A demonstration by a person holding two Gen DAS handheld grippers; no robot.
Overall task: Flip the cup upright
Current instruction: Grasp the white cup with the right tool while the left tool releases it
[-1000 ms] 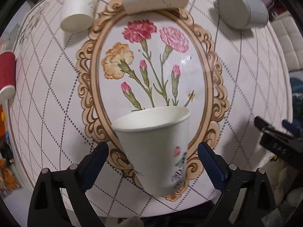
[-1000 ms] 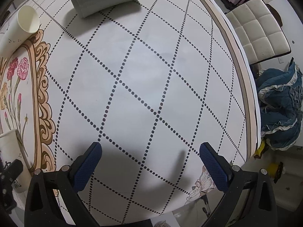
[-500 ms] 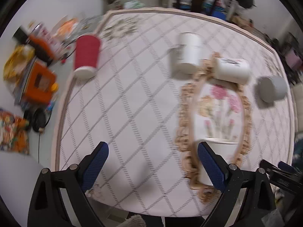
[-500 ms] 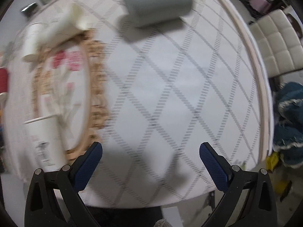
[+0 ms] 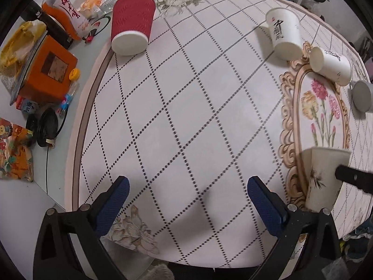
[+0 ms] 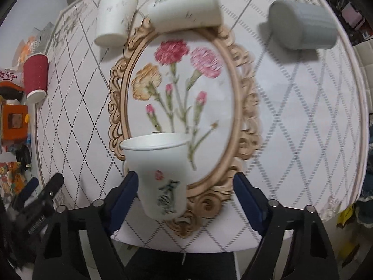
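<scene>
A white paper cup (image 6: 160, 175) with a green and red print stands upright at the near end of the flower oval; it also shows at the right of the left wrist view (image 5: 324, 177). My right gripper (image 6: 186, 189) is open, with the cup between its fingers, nearer the left one. My left gripper (image 5: 186, 196) is open and empty over bare cloth, left of that cup. A red cup (image 5: 131, 21) lies on its side at the far left. Two white cups (image 6: 115, 19) (image 6: 186, 8) and a grey cup (image 6: 303, 25) lie on their sides at the far end.
The round table (image 5: 186, 107) has a diamond-pattern cloth with a flower oval (image 6: 181, 88). Left of it, a surface holds an orange box (image 5: 46, 70), a bottle (image 5: 67, 9), black discs and wrappers. The right gripper's tip (image 5: 354, 178) shows in front of the upright cup.
My left gripper has let go of the upright cup and swung left over bare cloth. My right gripper has swung left from bare cloth and now has the cup between its fingers.
</scene>
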